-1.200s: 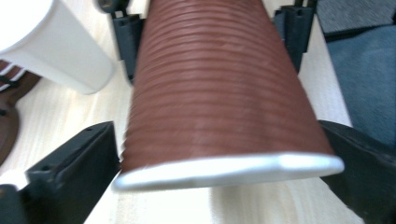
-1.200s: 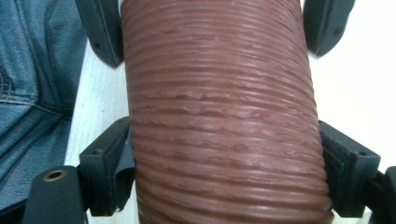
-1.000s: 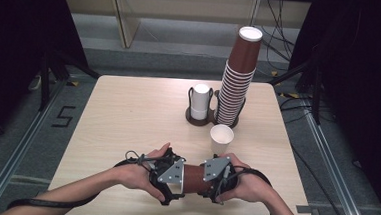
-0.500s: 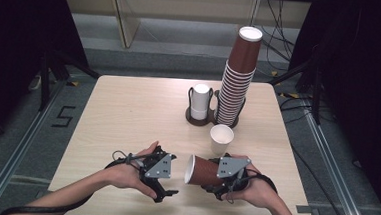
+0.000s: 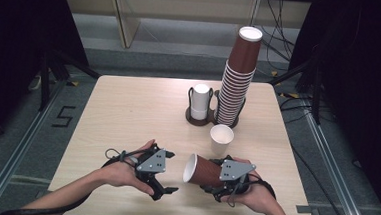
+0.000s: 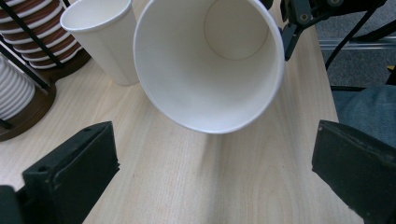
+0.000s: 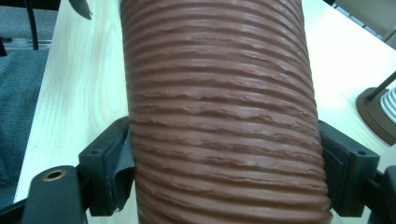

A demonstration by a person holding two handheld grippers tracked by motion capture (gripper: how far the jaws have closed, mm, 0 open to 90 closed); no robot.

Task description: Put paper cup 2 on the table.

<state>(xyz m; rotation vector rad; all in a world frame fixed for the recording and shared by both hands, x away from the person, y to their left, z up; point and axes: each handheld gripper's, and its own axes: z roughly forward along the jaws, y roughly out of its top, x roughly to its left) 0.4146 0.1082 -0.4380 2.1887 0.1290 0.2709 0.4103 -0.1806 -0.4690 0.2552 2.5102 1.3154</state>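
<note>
My right gripper (image 5: pixel 216 178) is shut on a brown ribbed paper cup (image 5: pixel 205 170), which lies level on its side near the table's front edge. In the right gripper view both pads press the cup's (image 7: pixel 219 107) ribbed wall. The cup's white mouth (image 6: pixel 210 60) faces my left gripper (image 5: pixel 163 181), which stands open a little to its left with nothing between its fingers (image 6: pixel 70 172). Just behind the held cup stands an upright white cup (image 5: pixel 221 138), also in the left gripper view (image 6: pixel 100 37).
A tall stack of brown cups (image 5: pixel 237 80) and a short stack of white cups (image 5: pixel 200 102) stand in a dark holder (image 5: pixel 197 120) at the table's back middle. The wooden table (image 5: pixel 128 108) is bare on its left half. Cables trail off the front edge.
The two grippers were together around the brown cup. My left gripper has drawn off to the left, away from the cup's mouth, while the cup stays in my right gripper.
</note>
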